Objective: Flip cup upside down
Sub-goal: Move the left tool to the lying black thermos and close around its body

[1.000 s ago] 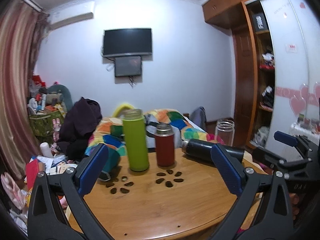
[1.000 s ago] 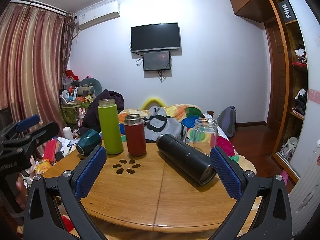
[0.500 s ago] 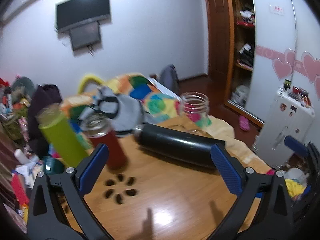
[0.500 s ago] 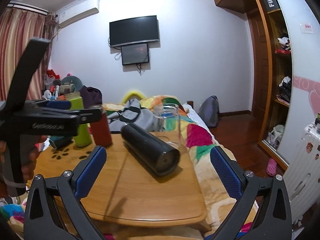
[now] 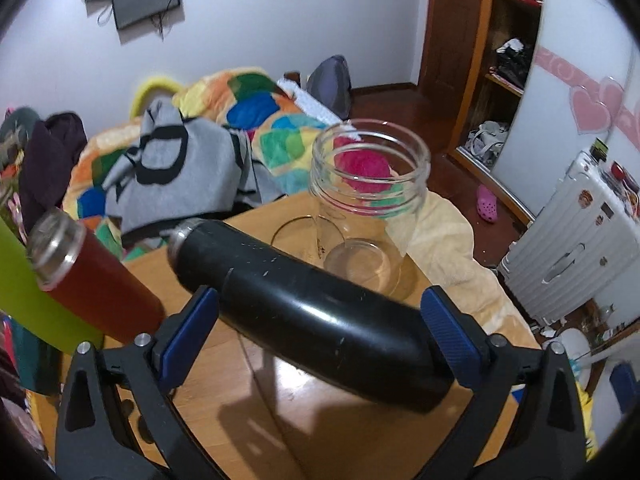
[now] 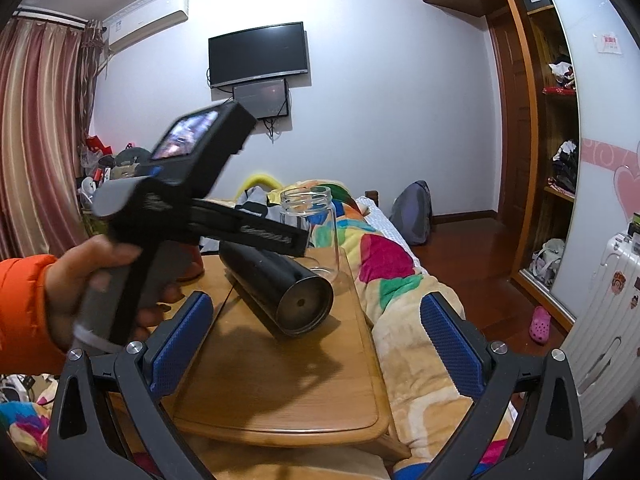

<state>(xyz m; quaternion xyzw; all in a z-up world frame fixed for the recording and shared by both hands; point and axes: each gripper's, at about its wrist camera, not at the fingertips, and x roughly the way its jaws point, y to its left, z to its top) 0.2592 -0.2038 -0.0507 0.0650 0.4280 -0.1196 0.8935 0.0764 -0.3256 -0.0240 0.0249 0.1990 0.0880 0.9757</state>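
Left gripper [image 5: 320,332] spread wide, its blue pads [image 5: 188,336] straddling the long black cylindrical flask [image 5: 308,312], which lies on its side on the round wooden table [image 5: 248,432]; no contact is evident. Beyond the flask stands a clear glass jar [image 5: 366,200]; to the left, a red metal bottle [image 5: 88,276]. Right gripper [image 6: 316,344] also wide, empty, well short of the flask's base [image 6: 306,306]. Probably the grasp phase: centre the pads across the barrel, close squarely, then lift clear of the jar before rotating.
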